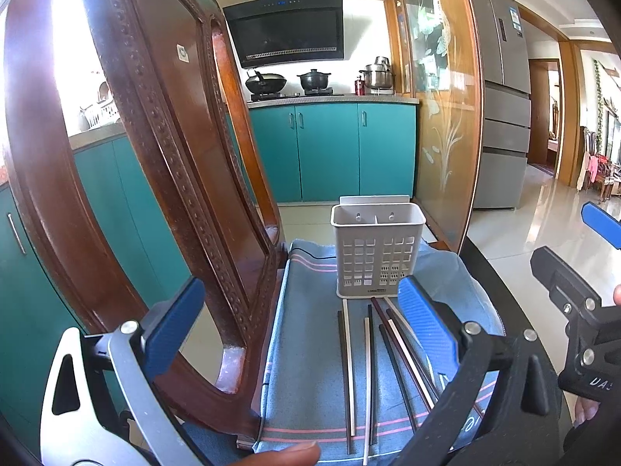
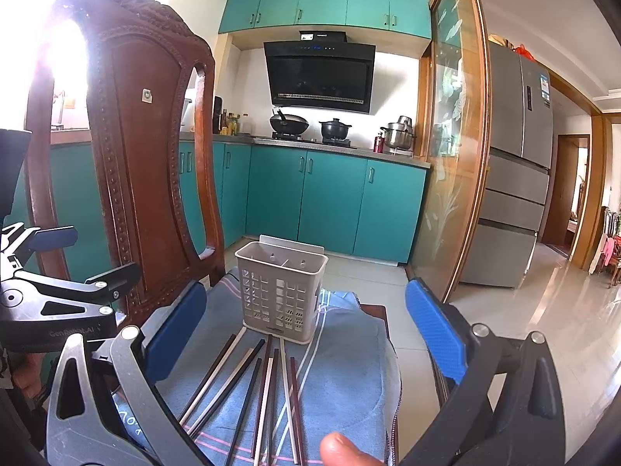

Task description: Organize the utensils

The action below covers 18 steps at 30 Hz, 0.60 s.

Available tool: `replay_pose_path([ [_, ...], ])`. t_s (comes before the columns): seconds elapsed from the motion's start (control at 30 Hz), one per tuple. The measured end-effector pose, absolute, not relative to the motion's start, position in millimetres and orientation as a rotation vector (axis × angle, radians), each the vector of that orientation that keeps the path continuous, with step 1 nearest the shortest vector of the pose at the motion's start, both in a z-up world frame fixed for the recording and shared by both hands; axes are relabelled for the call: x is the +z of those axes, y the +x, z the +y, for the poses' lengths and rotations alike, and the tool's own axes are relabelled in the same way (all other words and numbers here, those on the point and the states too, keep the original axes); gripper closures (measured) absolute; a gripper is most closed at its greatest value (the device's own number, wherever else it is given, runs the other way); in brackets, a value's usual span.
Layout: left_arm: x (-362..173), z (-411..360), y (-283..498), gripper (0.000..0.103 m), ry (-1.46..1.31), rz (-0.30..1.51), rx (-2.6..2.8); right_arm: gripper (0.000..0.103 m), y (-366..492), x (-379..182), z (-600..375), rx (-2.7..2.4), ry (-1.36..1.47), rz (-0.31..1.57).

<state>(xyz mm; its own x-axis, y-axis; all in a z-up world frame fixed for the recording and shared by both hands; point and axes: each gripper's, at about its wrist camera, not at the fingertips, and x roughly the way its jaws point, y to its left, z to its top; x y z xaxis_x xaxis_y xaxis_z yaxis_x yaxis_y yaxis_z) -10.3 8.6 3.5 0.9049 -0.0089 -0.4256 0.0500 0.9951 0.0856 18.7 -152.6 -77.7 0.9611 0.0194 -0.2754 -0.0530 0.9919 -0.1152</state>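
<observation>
Several chopsticks (image 1: 368, 369) (image 2: 268, 396), some dark and some pale, lie loose and fanned out on a blue cloth (image 1: 310, 349) (image 2: 349, 369), their far ends near the foot of a grey holder (image 1: 377, 250) (image 2: 281, 289). The holder stands upright at the far end of the cloth; a wall splits it into two compartments, and both look empty.

The left gripper (image 1: 302, 330) is spread wide, holding nothing, with the chopsticks between its blue fingers. The right gripper (image 2: 306, 334) is likewise wide and holding nothing.

The cloth covers the seat of a carved wooden chair (image 1: 155, 155) (image 2: 136, 136), whose back rises on the left. Behind are teal cabinets (image 1: 330, 147) (image 2: 330, 202), a stove with pots, and a grey fridge (image 1: 504, 116) (image 2: 516, 174) on the right.
</observation>
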Motion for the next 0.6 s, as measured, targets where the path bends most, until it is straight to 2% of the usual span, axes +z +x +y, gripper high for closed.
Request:
replay_pose_path([
  [0.6,0.5,10.5,-6.3,0.004,0.095,0.450,-0.036,0.003,18.9,-76.9,-148.7,0.043,-0.124,0.275],
])
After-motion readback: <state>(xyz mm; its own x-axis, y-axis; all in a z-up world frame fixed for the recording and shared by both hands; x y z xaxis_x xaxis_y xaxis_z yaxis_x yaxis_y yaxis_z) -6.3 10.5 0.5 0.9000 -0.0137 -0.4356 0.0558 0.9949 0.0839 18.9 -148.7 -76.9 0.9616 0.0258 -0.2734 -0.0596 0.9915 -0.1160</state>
